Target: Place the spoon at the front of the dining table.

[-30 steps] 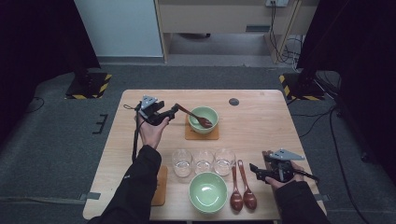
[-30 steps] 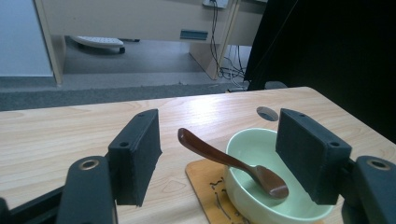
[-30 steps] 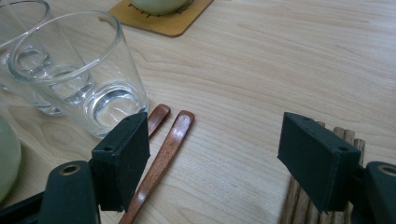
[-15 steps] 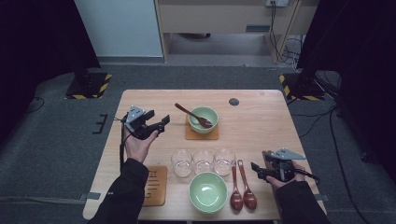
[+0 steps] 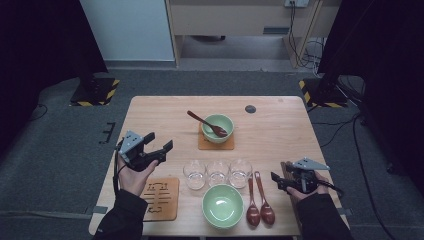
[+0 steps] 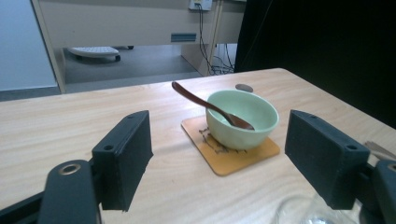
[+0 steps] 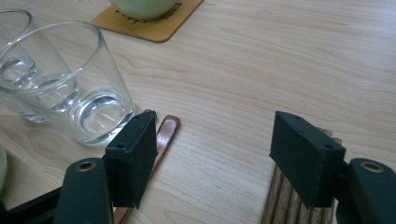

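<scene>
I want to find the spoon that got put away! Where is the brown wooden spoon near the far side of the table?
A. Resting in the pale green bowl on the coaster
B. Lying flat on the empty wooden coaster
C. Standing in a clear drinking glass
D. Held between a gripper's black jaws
A: the brown wooden spoon leans in the pale green bowl, its handle over the rim, on the square wooden coaster.

The left gripper (image 5: 160, 148) has drawn back from the bowl (image 5: 218, 127) (jaws opening, apparently empty).
</scene>
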Demonstrator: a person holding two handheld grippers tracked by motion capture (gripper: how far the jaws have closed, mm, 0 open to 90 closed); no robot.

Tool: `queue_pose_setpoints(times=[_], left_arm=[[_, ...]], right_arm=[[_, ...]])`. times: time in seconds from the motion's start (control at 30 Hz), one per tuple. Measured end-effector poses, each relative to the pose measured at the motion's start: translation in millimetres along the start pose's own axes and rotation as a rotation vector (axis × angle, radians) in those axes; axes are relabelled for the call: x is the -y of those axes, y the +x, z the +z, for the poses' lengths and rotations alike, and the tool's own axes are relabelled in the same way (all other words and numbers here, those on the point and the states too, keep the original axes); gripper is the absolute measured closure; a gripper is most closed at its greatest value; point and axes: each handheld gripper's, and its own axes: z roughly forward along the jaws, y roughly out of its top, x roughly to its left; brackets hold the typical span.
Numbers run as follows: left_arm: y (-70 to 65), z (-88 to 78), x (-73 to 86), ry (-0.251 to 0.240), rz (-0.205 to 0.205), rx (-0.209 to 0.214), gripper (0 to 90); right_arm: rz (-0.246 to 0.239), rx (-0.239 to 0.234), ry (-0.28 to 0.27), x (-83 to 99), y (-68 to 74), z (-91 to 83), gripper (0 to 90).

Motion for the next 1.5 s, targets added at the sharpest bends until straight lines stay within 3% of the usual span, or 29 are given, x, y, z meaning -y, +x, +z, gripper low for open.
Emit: queue_pose_setpoints(times=[0.1, 0.5, 0.63, 0.77, 0.97, 1.03, 1.23, 1.5], left_arm=[[0.9, -7.9, 9.5, 0.028, 0.015, -0.003, 20.3], [8.9, -29.8, 55.3, 0.159, -0.023, -0.025, 17.7], [11.8, -32.8, 61.1, 0.185, -0.026, -0.034, 16.3], [12.2, -33.8, 68.5, 0.228, -0.031, -0.014, 15.9], [8.1, -34.2, 78.3, 0.287, 0.013, 0.005, 16.0], [8.7, -33.4, 78.7, 0.291, 0.025, -0.001, 16.0], [14.4, -31.3, 82.7, 0.314, 0.011, -0.009, 16.0], [20.3, -30.4, 83.7, 0.319, 0.001, -0.028, 16.1]], right_arm=[[0.002, 0.001, -0.007, -2.0, 0.0, -0.1, 31.6], [0.04, 0.011, -0.004, -9.2, -4.0, -1.4, 29.4], [0.048, 0.019, -0.004, -11.4, -6.0, -2.8, 29.5], [0.05, 0.026, 0.007, -13.4, -8.7, -2.9, 30.9], [0.053, 0.037, 0.028, -17.5, -10.9, -1.0, 35.1], [0.052, 0.041, 0.038, -18.9, -10.9, -0.1, 37.0], [0.048, 0.062, 0.072, -21.5, -11.7, 1.4, 44.7], [0.05, 0.085, 0.163, -19.4, -12.2, 4.2, 56.0]])
